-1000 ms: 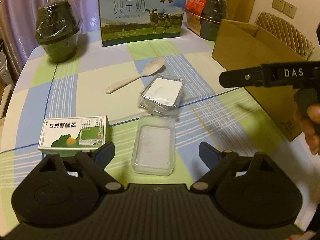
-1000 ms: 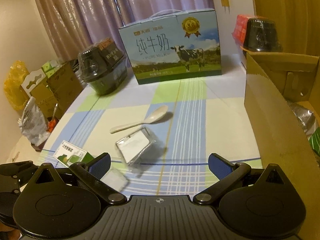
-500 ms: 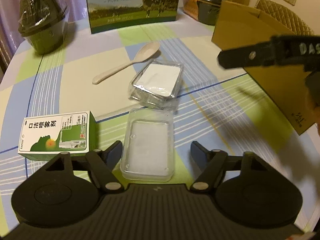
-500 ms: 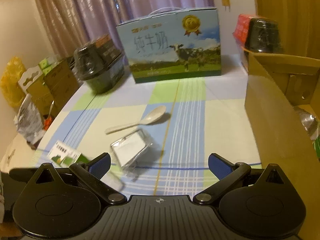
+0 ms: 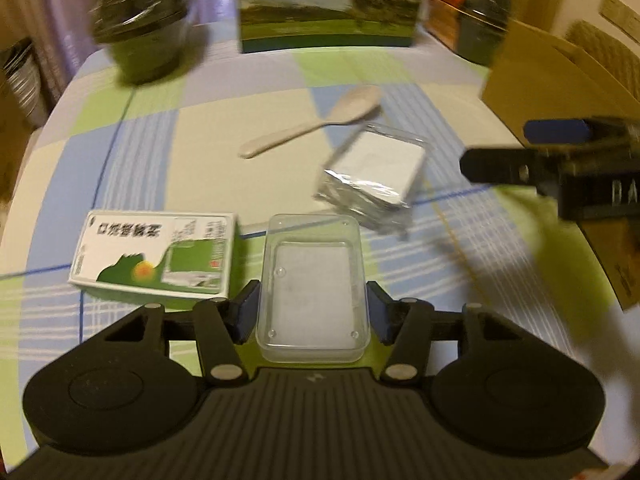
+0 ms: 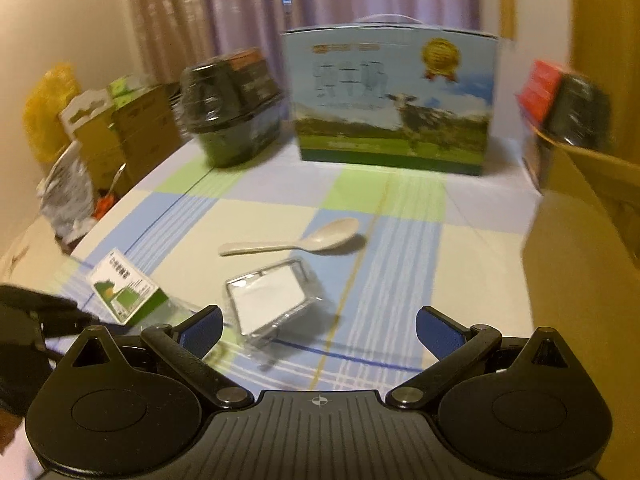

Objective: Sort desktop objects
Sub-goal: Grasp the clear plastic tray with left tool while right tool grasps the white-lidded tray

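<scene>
The left claw straddles the clear plastic box on the worktop, pads against its long sides, apparently clamped for lifting; the right claw hangs spread, empty, above the foil-wrapped packet, likely its target.

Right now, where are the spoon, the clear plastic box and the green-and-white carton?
spoon [image 5: 354, 106], left wrist view, on the bowl.
clear plastic box [image 5: 312, 284], left wrist view, on its top face between the left tongs' fingers.
green-and-white carton [image 5: 154, 252], left wrist view, on the printed top face.
</scene>
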`<state>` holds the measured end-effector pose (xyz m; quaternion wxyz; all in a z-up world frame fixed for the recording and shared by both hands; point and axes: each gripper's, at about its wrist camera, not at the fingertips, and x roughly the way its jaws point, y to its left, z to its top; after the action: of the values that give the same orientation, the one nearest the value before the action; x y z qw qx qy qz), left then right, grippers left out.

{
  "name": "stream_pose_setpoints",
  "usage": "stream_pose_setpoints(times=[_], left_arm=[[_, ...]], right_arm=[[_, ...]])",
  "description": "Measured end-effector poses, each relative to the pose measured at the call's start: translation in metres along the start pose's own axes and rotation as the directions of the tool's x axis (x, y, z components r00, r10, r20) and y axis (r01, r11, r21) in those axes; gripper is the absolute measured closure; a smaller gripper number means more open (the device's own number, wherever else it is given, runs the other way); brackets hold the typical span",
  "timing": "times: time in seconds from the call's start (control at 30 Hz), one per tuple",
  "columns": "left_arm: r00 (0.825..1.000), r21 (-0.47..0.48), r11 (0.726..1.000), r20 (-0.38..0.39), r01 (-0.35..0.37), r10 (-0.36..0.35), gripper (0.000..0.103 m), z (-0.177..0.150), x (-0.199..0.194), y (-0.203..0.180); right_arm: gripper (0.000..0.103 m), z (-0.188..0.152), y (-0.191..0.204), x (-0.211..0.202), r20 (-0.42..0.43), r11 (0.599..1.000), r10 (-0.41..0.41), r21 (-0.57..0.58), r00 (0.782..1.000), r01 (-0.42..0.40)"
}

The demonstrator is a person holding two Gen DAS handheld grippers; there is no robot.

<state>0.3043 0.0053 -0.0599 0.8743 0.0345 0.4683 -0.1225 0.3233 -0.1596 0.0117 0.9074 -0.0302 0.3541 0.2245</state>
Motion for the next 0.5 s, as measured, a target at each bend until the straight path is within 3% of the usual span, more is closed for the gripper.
stream_pose_setpoints(times=[0.27,0.5], left_arm=[[1.0,-0.099,0.995,0.014,-0.01,0.011,0.053,0.003,0.003,0.015],[1.0,-0.125,0.992,0.025,0.013,-0.01,0.053,0.005,0.006,0.022]], right_arm=[[0.003,-0.009,0.02,0.038,0.002,0.97,0.039,-0.242,0.999,-0.037],[0.008,-0.018,0.022,0.07,-0.031,0.943,0.044,-0.329,0.999,-0.052]])
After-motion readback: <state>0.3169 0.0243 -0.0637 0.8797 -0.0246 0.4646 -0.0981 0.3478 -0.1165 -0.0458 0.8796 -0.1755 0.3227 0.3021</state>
